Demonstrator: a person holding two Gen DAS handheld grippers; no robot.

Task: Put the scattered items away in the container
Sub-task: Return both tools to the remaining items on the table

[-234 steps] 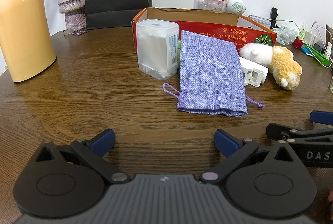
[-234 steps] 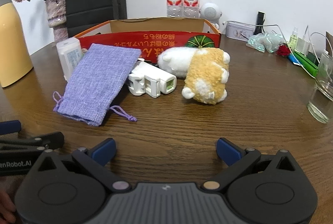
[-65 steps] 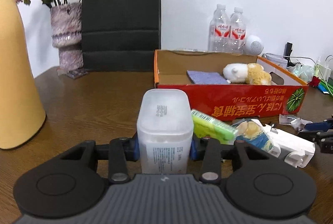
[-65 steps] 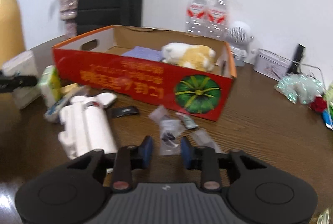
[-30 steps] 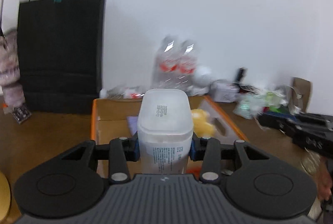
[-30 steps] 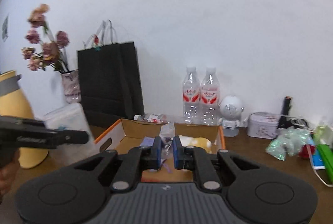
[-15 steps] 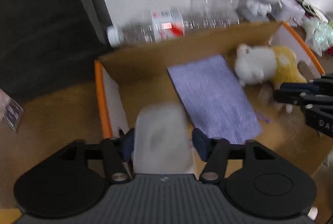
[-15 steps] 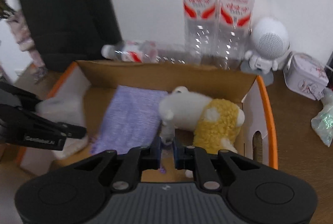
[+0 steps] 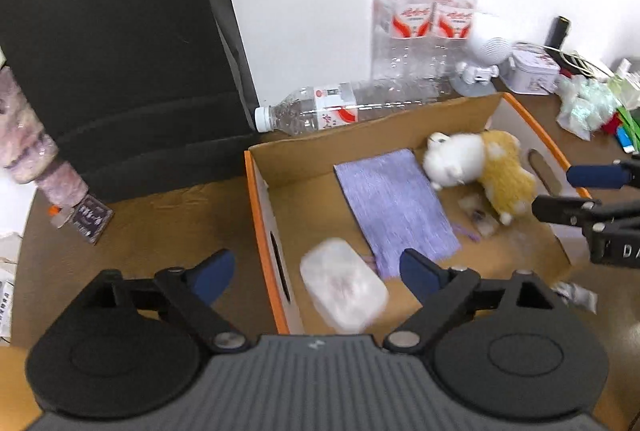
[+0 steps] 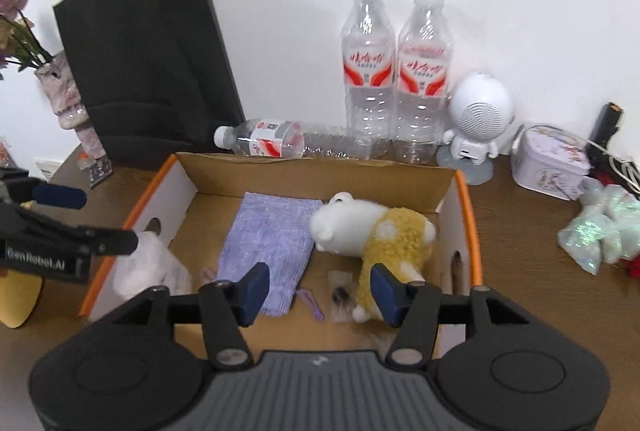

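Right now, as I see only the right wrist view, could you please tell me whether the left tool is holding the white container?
Observer: No. The left tool has just been opening. Its pads stand wide apart, and the white container, blurred, is inside the cardboard box between them, touched by neither.
Operator: Thank you. Is anything still outside the box on the near side?
Observer: Yes, a small clear packet lies on the table just outside the box's near right corner.
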